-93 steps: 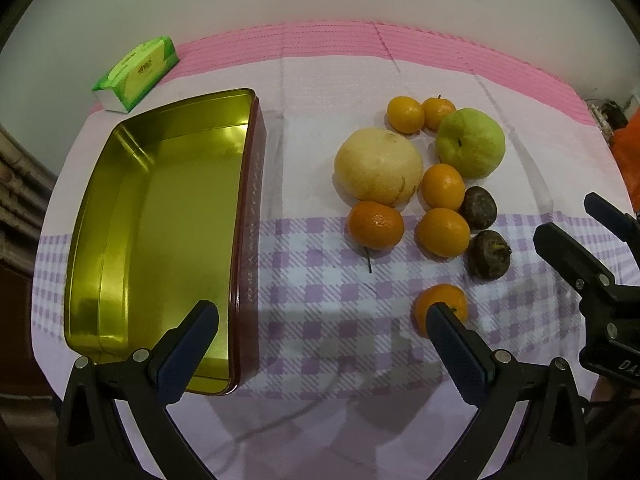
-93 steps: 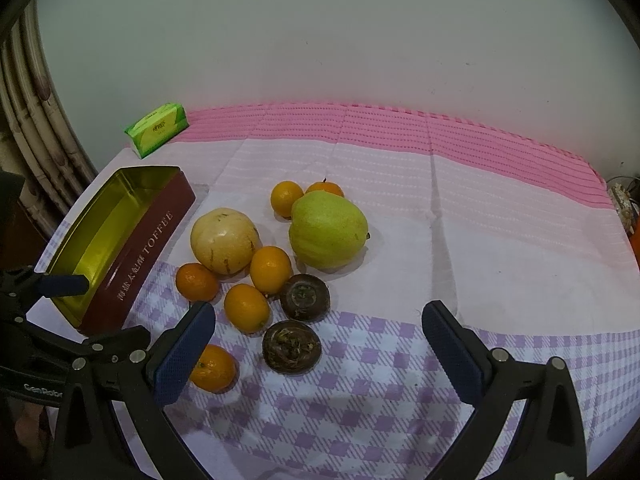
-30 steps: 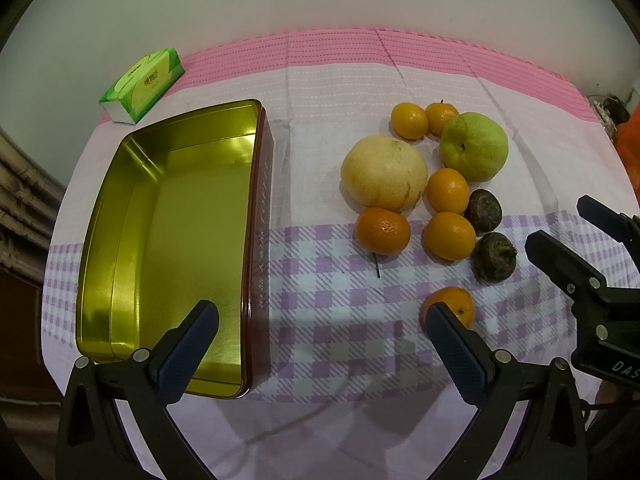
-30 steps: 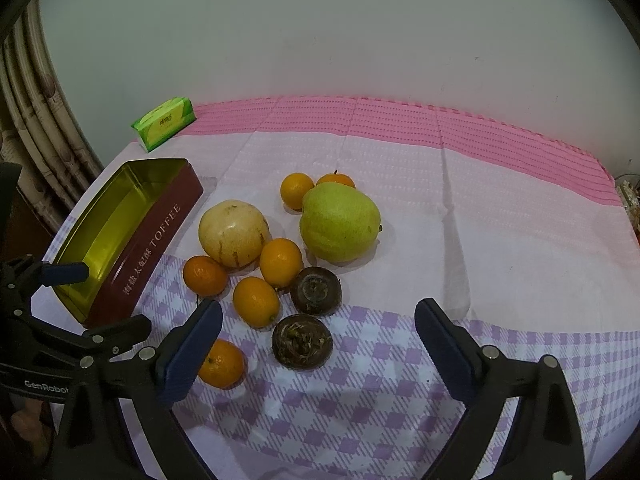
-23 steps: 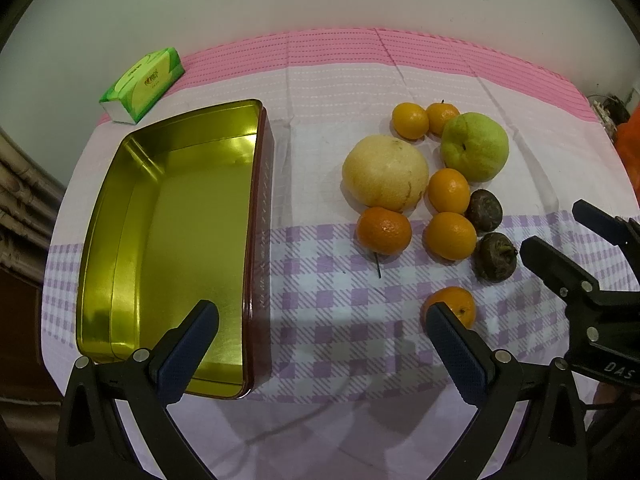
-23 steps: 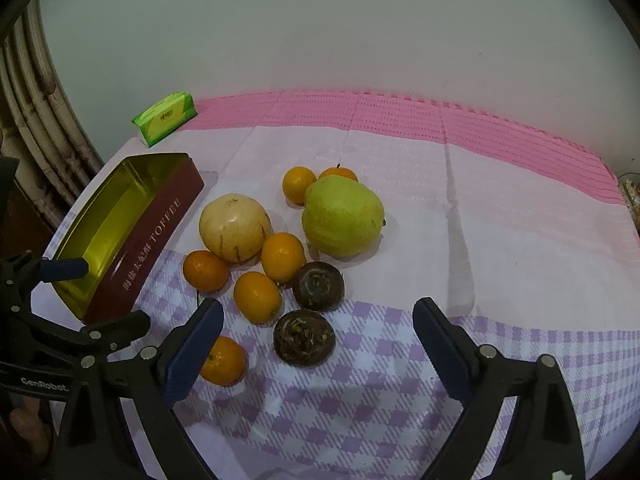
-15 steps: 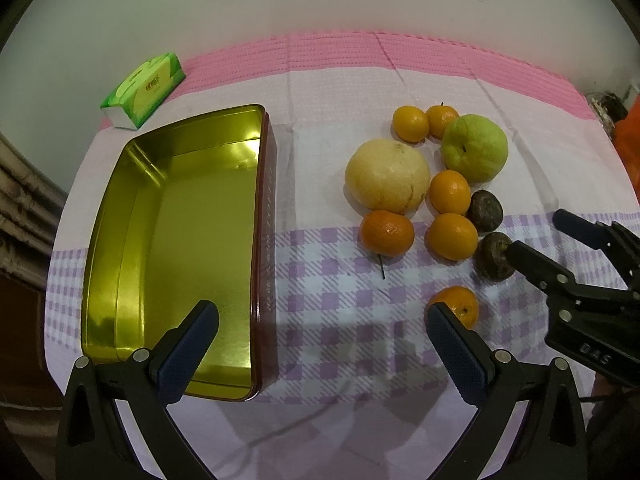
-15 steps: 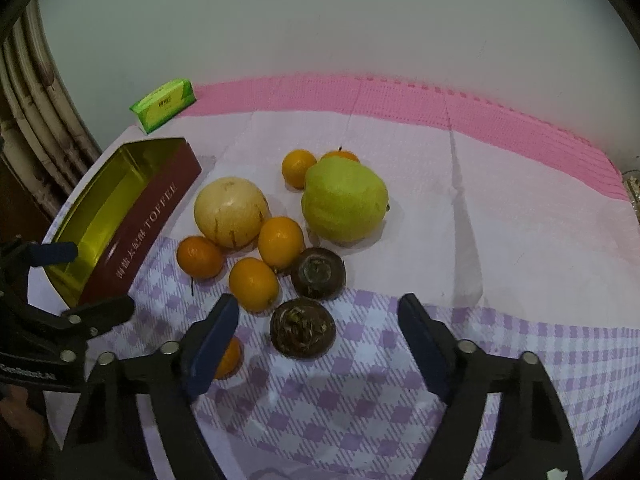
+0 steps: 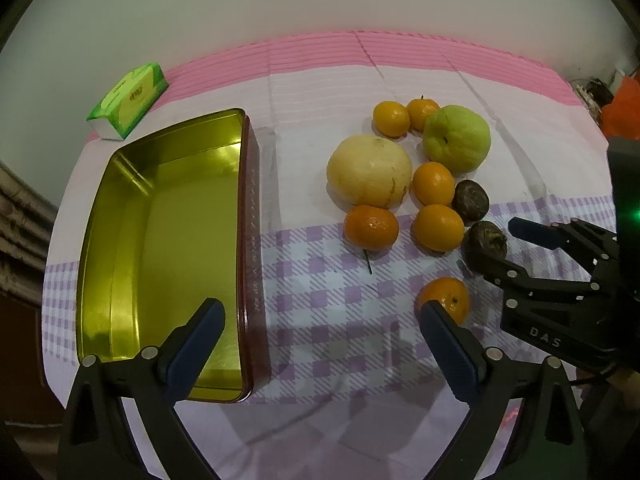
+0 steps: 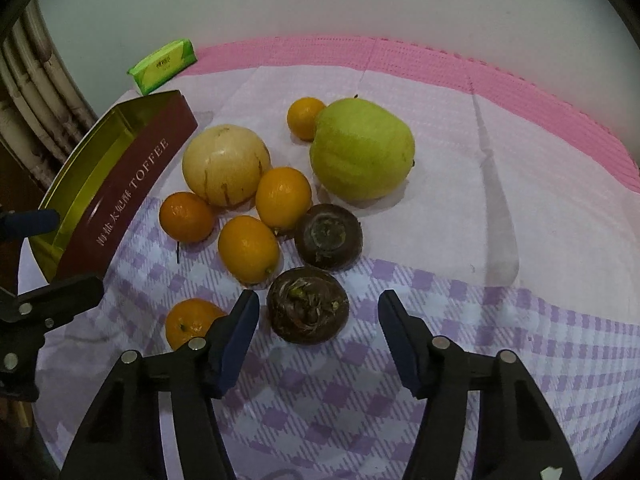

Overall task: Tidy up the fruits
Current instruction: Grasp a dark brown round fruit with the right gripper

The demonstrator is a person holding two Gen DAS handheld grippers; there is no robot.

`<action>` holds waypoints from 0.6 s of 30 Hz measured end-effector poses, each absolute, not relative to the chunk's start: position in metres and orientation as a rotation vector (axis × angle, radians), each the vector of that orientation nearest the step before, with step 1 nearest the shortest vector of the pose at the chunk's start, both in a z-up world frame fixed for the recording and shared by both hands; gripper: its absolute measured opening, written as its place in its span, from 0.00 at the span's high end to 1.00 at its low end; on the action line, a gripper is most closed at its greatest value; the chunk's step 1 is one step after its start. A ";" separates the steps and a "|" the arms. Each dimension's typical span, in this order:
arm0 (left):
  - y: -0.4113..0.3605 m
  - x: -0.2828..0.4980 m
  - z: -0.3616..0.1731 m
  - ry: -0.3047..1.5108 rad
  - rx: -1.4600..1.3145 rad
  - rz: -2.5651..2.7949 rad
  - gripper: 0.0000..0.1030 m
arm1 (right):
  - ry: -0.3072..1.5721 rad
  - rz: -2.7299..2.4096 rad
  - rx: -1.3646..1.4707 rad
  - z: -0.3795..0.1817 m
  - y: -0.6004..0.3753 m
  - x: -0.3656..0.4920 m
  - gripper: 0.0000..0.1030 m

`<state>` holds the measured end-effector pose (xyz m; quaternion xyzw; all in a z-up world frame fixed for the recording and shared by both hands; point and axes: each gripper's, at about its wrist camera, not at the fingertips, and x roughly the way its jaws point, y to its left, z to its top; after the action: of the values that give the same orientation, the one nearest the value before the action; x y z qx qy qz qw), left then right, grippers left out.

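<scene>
Plenty of bare tablecloth point(image 10: 500, 152) to the right of the fruit pile, all the way out to the pink border by the wall. Left side tighter: open toffee tin point(image 9: 168, 248), gold inside, dark red outside, sitting near the table's left edge with a clear strip of cloth between it and the fruit. Green tissue pack point(image 9: 128, 100) parked behind the tin at the far corner.

Fruit bunched mid-table: big pale yellow melon-looking thing with brown streaks point(image 10: 226, 164), bumpy green guava point(image 10: 362, 150) just right of it, a handful of small oranges wedged between and around them, one lone orange point(image 10: 190, 326) apart at the front. Two dark brown wrinkly fruits: far one point(image 10: 329, 236) right up against the guava, near one point(image 10: 307, 305) just in front of it, dried stem end facing up.

Right gripper point(image 10: 314, 320) pointing steeply down, jaws closing, near dark fruit sitting in the gap between them, pads not pressing on it yet. Left gripper point(image 9: 320, 332) spread wide and just starting to narrow, nothing in it, one finger point(image 9: 192, 344) over the tin's front corner, the other beside the lone orange.
</scene>
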<state>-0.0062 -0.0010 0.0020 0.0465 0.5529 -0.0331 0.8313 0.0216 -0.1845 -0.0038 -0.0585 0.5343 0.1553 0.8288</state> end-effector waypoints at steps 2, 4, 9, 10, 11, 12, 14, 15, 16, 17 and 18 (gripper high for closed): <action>-0.003 -0.008 0.002 1.171 0.102 -0.072 0.07 | 1.142 0.336 -0.125 -0.007 -0.183 0.022 0.48; -0.004 -0.008 0.001 1.172 0.104 -0.075 0.08 | 1.155 0.344 -0.127 -0.011 -0.181 0.022 0.52; -0.007 -0.008 0.000 1.174 0.112 -0.083 0.10 | 1.151 0.352 -0.135 -0.013 -0.179 0.023 0.59; -0.008 -0.009 0.000 1.175 0.115 -0.085 0.10 | 1.149 0.352 -0.138 -0.013 -0.178 0.024 0.59; -0.008 -0.009 0.000 1.176 0.116 -0.087 0.11 | 1.147 0.353 -0.141 -0.013 -0.177 0.024 0.59; -0.010 -0.009 0.000 1.176 0.116 -0.091 0.11 | 1.145 0.354 -0.147 -0.013 -0.176 0.024 0.59; -0.012 -0.010 -0.001 1.178 0.121 -0.096 0.11 | 1.144 0.352 -0.147 -0.013 -0.176 0.024 0.59; -0.014 -0.010 0.000 1.178 0.125 -0.101 0.11 | 1.146 0.351 -0.143 -0.013 -0.176 0.024 0.59; -0.015 -0.010 0.000 1.178 0.129 -0.108 0.11 | 1.148 0.346 -0.145 -0.013 -0.177 0.024 0.59; -0.017 -0.011 0.000 1.178 0.132 -0.112 0.11 | 1.150 0.340 -0.149 -0.012 -0.178 0.024 0.59; -0.018 -0.011 0.000 1.178 0.136 -0.115 0.11 | 1.153 0.329 -0.152 -0.012 -0.180 0.024 0.59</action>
<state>-0.0113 -0.0184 -0.0002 0.0639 0.5547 -0.0542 0.8278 0.0239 -0.1802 -0.0121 -0.0717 0.5422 0.1546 0.8228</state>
